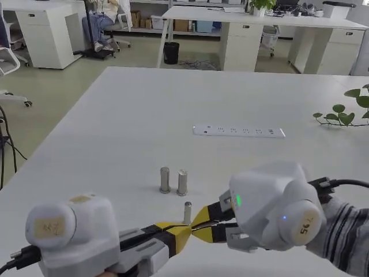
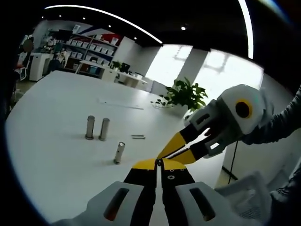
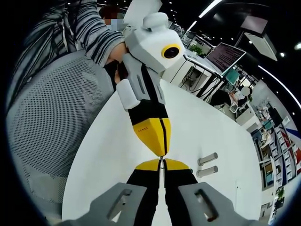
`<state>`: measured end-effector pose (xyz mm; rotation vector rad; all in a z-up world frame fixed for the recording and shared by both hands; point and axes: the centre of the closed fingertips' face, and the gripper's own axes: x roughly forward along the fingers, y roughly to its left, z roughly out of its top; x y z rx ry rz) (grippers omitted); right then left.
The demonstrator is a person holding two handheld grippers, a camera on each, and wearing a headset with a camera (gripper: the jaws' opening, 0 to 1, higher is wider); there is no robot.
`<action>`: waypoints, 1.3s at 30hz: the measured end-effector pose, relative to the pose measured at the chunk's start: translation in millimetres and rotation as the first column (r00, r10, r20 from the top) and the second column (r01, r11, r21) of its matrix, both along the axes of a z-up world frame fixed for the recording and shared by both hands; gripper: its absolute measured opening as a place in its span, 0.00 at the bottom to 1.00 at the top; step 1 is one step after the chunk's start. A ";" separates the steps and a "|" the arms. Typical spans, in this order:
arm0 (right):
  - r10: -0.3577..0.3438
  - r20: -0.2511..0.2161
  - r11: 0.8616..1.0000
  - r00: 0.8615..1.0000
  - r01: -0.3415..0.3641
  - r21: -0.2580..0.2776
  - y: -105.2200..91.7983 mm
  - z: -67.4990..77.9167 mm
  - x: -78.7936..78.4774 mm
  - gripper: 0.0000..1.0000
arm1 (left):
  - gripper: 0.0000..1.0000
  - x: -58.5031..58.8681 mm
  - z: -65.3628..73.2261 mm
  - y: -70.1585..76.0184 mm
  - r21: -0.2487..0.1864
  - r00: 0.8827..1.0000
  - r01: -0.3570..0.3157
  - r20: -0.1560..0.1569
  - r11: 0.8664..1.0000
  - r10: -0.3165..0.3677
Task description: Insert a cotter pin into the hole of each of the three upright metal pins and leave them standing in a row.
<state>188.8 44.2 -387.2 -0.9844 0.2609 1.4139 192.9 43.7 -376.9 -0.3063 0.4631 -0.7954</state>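
Closest to me, the left claw and the right claw meet tip to tip, both pressed together. If something is pinched there, it is too thin for me to tell. One metal pin stands just behind the tips. A second pin and a third pin stand side by side farther back on the desk. What looks like a cotter pin lies near them. I think a small bump from either claw could knock the near pin over, because it stands so close
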 end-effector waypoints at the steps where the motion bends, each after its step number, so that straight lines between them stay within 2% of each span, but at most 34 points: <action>1: 0.000 -0.003 1.000 1.000 0.000 0.000 -0.2 -0.3 0.0 0.00 | 0.00 -0.2 -0.3 0.0 0.007 1.000 0.006 0.006 1.000 -0.006; 4: -0.011 -0.018 1.000 1.000 0.011 -0.009 -2.7 -2.8 1.1 0.00 | 0.00 -2.4 0.4 -1.6 0.047 0.998 0.041 0.040 0.998 -0.043; 7: -0.018 -0.033 1.000 0.999 0.018 -0.005 -3.9 -3.1 0.8 0.00 | 0.00 -4.2 -0.7 -2.4 0.082 0.996 0.068 0.059 0.994 -0.073; 8: -0.020 -0.040 1.000 0.999 0.019 -0.007 -4.8 -3.8 0.6 0.00 | 0.00 -5.1 -0.2 -3.3 0.096 0.993 0.084 0.075 0.992 -0.091; 10: -0.020 -0.047 1.000 0.999 0.019 -0.008 -6.0 -4.4 0.1 0.01 | 0.00 -6.7 -1.2 -3.8 0.120 0.989 0.107 0.087 0.987 -0.118; 18: -0.008 -0.080 1.000 0.997 0.006 -0.021 -9.0 -7.1 -6.0 0.00 | 0.00 -10.8 -2.5 -5.6 0.167 0.975 0.169 0.118 0.971 -0.190; 21: -0.007 -0.077 1.000 0.997 0.005 -0.024 -8.8 -6.4 -5.8 0.00 | 0.00 -11.7 -5.5 -3.8 0.192 0.972 0.179 0.116 0.965 -0.203; 24: -0.004 -0.075 0.999 0.997 0.001 -0.036 -9.0 -6.9 -6.4 0.00 | 0.00 -12.9 -5.1 -5.4 0.210 0.968 0.186 0.128 0.960 -0.216; 30: -0.012 -0.061 0.998 0.998 0.008 -0.066 -10.7 -11.3 -4.7 0.00 | 0.02 -6.7 -8.8 -4.2 0.246 0.973 0.153 0.131 0.957 -0.189; 35: -0.076 -0.048 0.993 0.996 0.071 -0.092 -19.8 -13.9 8.6 0.00 | 0.17 1.2 -12.6 -0.2 0.277 0.975 0.105 0.160 0.955 -0.154; 39: -0.157 -0.034 0.980 0.987 0.152 -0.129 -32.2 -19.8 24.1 0.00 | 0.22 7.5 -18.8 2.8 0.300 0.977 0.068 0.175 0.952 -0.125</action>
